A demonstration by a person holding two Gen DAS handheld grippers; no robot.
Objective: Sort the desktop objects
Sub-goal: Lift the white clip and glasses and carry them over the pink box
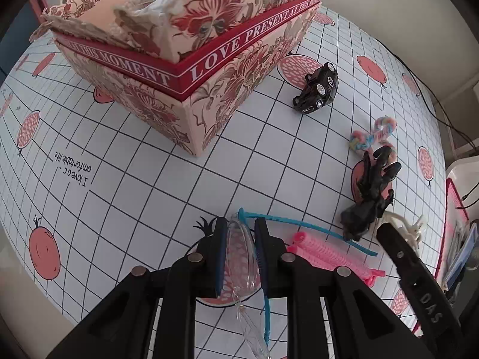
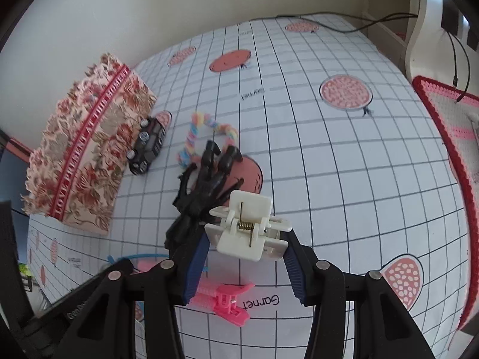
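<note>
We see lots of bare tablecloth on the right. The big flowery box and black toy car block the left.

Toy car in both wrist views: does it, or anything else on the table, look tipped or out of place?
Yes. The black toy car lies on its side beside the floral gift box, wheels facing outward rather than on the tablecloth. Nothing looks spilled or broken; the other items just lie loosely scattered.
</note>
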